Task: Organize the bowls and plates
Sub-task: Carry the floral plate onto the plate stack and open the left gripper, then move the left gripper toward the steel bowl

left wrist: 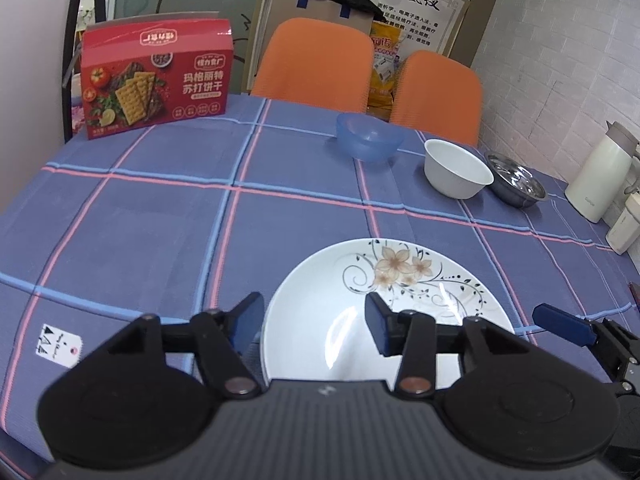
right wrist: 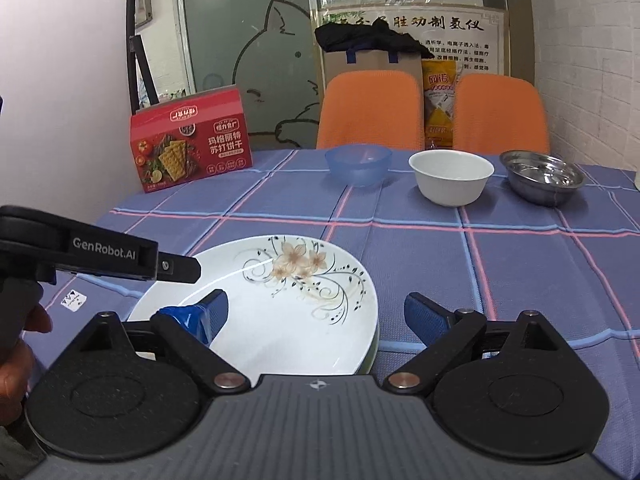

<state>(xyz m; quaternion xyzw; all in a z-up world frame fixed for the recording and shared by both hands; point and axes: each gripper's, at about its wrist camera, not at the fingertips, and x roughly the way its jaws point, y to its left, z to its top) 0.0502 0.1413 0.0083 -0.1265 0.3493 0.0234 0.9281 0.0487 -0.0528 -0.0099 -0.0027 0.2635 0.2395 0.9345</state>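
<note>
A white plate with a flower pattern (left wrist: 400, 280) (right wrist: 288, 300) lies on the checked tablecloth at the near edge. My left gripper (left wrist: 314, 324) is open at the plate's left rim, one finger outside the rim and the other over the plate's inside. My right gripper (right wrist: 318, 316) is open across the plate's right rim, with neither pad touching it. A greenish edge shows under that rim. Three bowls stand in a row at the back: a blue translucent bowl (left wrist: 368, 136) (right wrist: 358, 164), a white bowl (left wrist: 456, 168) (right wrist: 452, 176) and a steel bowl (left wrist: 516, 180) (right wrist: 542, 176).
A red cracker box (left wrist: 156, 76) (right wrist: 192, 144) stands at the table's back left. Two orange chairs (left wrist: 316, 60) (right wrist: 372, 108) are behind the table. A white kettle (left wrist: 604, 172) and a small white jar stand at the right edge. A person's hand (right wrist: 16, 360) holds the left gripper's handle.
</note>
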